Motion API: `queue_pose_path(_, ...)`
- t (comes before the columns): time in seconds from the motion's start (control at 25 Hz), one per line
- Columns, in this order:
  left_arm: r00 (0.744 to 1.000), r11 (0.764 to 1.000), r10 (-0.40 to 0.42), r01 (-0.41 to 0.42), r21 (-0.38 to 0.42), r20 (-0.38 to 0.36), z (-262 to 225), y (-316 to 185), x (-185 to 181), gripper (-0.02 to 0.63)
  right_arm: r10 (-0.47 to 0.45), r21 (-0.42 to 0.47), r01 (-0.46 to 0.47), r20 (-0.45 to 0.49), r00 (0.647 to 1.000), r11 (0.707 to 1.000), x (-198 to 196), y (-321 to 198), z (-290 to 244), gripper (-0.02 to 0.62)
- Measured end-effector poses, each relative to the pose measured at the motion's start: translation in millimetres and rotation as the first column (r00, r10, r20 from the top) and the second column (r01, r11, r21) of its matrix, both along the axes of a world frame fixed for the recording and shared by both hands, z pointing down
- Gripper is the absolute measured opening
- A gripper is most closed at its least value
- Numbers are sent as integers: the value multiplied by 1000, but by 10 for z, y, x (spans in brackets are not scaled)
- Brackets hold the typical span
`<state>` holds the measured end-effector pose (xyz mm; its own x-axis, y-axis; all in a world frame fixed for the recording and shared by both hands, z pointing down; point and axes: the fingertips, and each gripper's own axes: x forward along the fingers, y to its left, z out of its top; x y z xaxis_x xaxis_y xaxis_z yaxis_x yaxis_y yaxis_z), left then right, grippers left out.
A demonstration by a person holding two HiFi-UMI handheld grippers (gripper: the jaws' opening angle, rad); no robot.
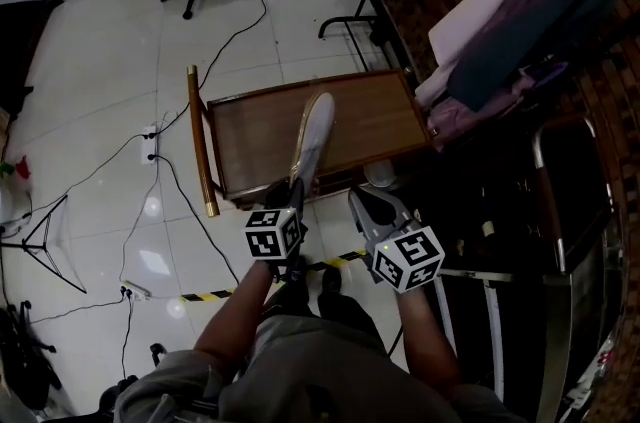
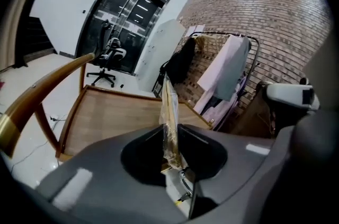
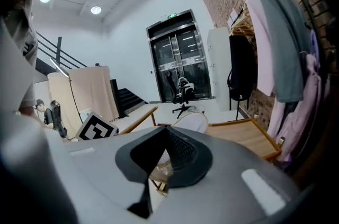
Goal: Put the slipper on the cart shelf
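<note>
Clamping white gold-trimmed slipper (image 1: 312, 143) in left gripper (image 1: 290, 198) over brown wooden cart shelf (image 1: 372, 116); hovering right gripper (image 1: 364, 207) beside shelf, jaws together, empty.

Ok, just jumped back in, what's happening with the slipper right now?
A person's left gripper is shut on the near end of the slipper, holding it on edge over the wooden cart shelf. It has not been let go yet. The right gripper hangs beside it at the cart's front edge, jaws together and holding nothing.

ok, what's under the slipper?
The brown wooden cart shelf, bare where visible. The white slipper, clamped in the left gripper, covers the strip directly beneath it.
</note>
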<state>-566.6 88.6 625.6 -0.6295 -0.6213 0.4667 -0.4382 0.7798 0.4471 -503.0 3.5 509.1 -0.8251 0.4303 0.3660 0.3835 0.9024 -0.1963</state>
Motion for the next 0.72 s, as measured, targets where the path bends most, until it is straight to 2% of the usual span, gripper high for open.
queue_pose_path(0.16,989,991,132,-133,5,67,-317,-362,69,66,114,22,-115,35,993,993,191,-335,-142,0)
queue_pose_path(0.36,962,964,259,-263,46,81,-651,-773,393,65,266,19,-268,65,962,963,592,-844,-280,0)
queue_pose_path(0.52,934,933,349,-355,69,83,-823,-1106,787,66,365,3,-367,89,927,930,1040,-1191,-349,0)
queue_pose_path(0.72,888,888,449,-456,64,105,-1065,-1390,1449,65,473,-34,-472,107,875,881,1786,-1501,-379,0)
